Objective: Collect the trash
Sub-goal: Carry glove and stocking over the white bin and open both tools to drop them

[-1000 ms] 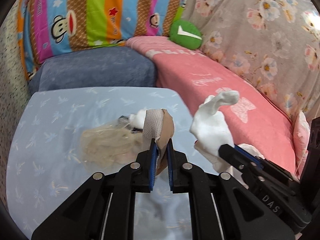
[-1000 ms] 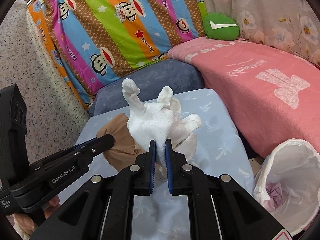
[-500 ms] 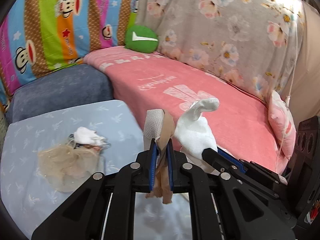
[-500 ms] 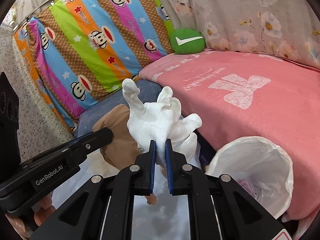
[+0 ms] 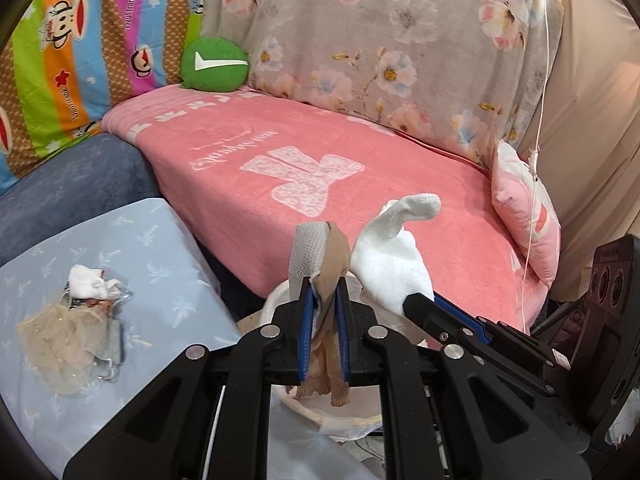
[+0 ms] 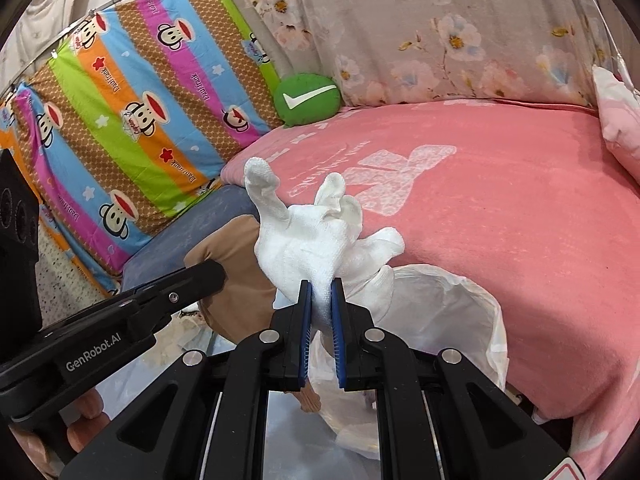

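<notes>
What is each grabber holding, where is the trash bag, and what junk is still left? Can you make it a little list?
left gripper: shut on a tan stocking
right gripper: shut on a white glove
trash bag: white, mouth open, beside the pink couch, just past both grippers
left on the blue table: a beige net scrap and a white wad, lying together
not yet done: neither piece dropped in the bag

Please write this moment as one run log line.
left gripper: shut on tan stocking | right gripper: shut on white glove | both near trash bag
</notes>
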Available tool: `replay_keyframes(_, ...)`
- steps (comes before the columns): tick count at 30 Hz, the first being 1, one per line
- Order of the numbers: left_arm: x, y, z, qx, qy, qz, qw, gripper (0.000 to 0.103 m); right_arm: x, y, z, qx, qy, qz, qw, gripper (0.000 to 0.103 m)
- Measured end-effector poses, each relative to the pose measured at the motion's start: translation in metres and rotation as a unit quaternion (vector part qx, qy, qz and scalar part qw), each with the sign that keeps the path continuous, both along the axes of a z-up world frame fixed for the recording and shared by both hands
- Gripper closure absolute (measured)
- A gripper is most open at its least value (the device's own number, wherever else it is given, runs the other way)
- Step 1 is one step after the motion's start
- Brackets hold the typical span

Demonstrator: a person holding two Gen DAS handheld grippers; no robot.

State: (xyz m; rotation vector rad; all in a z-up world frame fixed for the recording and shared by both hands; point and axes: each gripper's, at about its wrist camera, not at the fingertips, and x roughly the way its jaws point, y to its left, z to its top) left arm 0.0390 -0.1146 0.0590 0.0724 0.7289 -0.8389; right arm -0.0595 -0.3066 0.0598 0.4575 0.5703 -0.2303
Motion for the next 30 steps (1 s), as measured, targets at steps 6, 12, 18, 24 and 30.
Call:
replay_keyframes(6, -0.005, -0.014, -0.001, 0.001, -0.003, 0.005, 1.0000, 0.057, -0.006, -0.013, -0.005, 0.002, 0.004, -0.012, 1.000, 0.094)
replay_keyframes(12, -0.004, -0.014, 0.000, 0.007, -0.013, 0.024, 0.9996, 0.042, -0.004, -0.015, -0.007, -0.002, 0.007, -0.011, 1.000, 0.090)
replay_keyframes(18, 0.002, -0.008, -0.004, 0.012, -0.006, 0.039, 0.9991, 0.042, -0.001, -0.011, -0.008, -0.004, 0.006, -0.008, 1.000, 0.088)
replay_keyframes(24, 0.004, -0.003, -0.007, 0.015, -0.004, 0.049, 0.9987, 0.041, 0.004, -0.005, -0.008, -0.005, 0.007, 0.000, 1.000, 0.085)
replay_keyframes(30, 0.005, 0.002, -0.009, 0.016, -0.003, 0.057, 0.9983, 0.041, 0.008, 0.002, -0.007, -0.008, 0.009, 0.008, 1.000, 0.082)
